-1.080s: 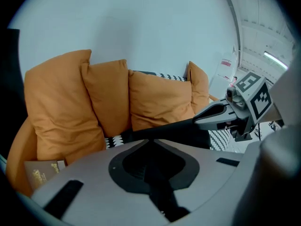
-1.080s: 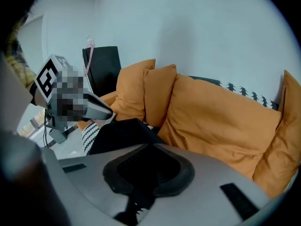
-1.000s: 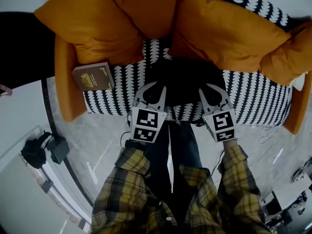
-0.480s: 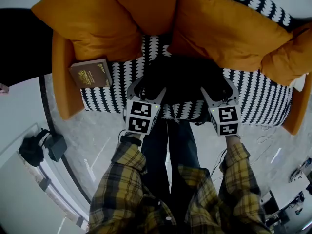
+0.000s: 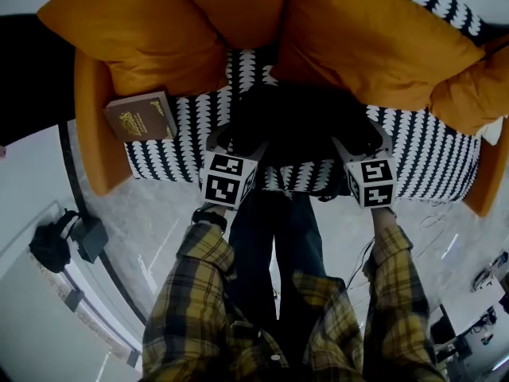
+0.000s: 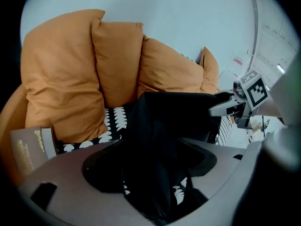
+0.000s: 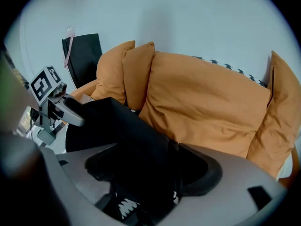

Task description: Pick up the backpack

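Near: left gripper [image 5: 238,138] and right gripper [image 5: 364,138], jaws just opening, spread wide, each straddling one side of the black backpack [image 5: 298,122], unclamped. Backpack rests on the patterned sofa seat [image 5: 429,161], before orange cushions [image 5: 374,46]. Grasp and lift apparently outstanding.

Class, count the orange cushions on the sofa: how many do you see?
4: left cushion, centre cushion, large right cushion, far-right cushion. Others might be hidden behind them.
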### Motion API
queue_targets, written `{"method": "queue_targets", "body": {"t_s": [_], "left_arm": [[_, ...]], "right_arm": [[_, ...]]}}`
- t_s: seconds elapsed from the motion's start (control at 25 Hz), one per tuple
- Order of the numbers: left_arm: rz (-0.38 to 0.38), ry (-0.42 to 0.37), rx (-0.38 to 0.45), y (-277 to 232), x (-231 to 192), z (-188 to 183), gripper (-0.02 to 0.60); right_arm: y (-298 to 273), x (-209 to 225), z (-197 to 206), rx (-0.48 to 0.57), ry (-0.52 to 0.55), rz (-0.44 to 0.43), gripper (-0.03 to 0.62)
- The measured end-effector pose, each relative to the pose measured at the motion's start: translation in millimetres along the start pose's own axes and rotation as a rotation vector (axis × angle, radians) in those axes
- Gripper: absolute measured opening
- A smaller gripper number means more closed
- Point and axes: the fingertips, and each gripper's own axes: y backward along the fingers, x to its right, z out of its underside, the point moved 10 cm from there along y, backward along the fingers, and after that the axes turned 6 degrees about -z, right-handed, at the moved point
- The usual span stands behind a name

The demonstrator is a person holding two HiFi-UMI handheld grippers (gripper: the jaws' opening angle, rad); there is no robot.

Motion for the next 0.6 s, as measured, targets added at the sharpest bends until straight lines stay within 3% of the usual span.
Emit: {"method": "queue_targets", "body": {"t_s": [0.28, 0.6], "left_arm": [[0.016, -0.006, -0.045, -22, 8, 14, 0.341], [0.003, 0.06, -0.086, -40, 11, 22, 0.339]], "right_arm": [[-22, 8, 14, -0.084, -0.008, 0.025, 0.344], [-32, 12, 23, -0.141, -0.022, 0.019, 0.344]]}}
